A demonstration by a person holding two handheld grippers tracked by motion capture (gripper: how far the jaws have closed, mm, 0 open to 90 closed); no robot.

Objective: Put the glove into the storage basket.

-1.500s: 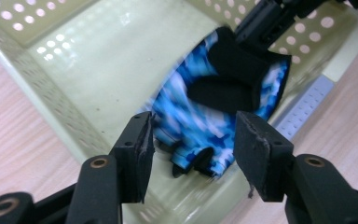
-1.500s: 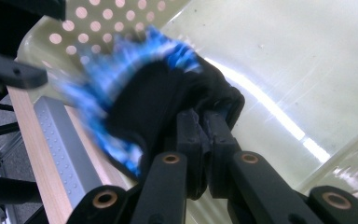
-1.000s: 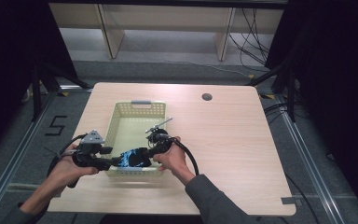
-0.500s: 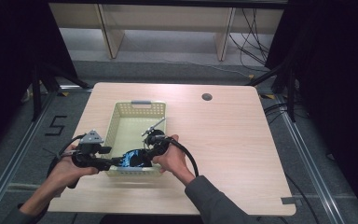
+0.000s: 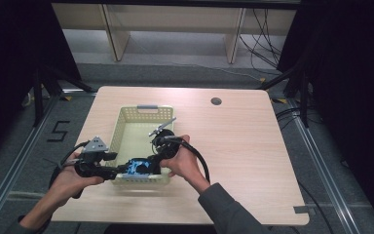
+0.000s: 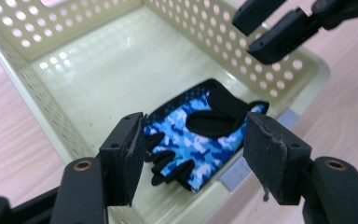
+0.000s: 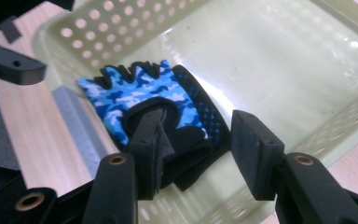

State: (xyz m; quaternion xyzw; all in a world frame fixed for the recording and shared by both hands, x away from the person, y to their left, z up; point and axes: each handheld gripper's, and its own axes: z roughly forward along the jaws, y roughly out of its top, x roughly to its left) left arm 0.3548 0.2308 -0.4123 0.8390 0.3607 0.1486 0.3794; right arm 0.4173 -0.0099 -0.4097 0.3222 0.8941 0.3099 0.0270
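A blue camouflage glove point(image 6: 200, 135) with black trim lies flat on the floor of a pale yellow-green perforated basket point(image 5: 121, 127), at the basket's near end, at about six o'clock from its middle in the high view. The basket stands on a light wooden table point(image 5: 243, 146), toward the table's nine o'clock side, with a grey handle tab at its far rim.

The left gripper point(image 6: 193, 156) hangs over the near rim of the basket with its jaws spread; the glove shows between them but below, and neither pad touches it. In the high view this gripper point(image 5: 119, 170) comes in from eight o'clock, held by the person's left hand point(image 5: 70, 178).

The right gripper point(image 7: 198, 140) has just been opening its jaws, and they now stand apart above the black cuff end of the glove, with no pad pressing on it. In the high view it point(image 5: 153, 161) sits at the basket's near right corner, at about three o'clock from the glove, in the right hand point(image 5: 182, 163).

The two grippers point toward each other across the glove, near but apart.
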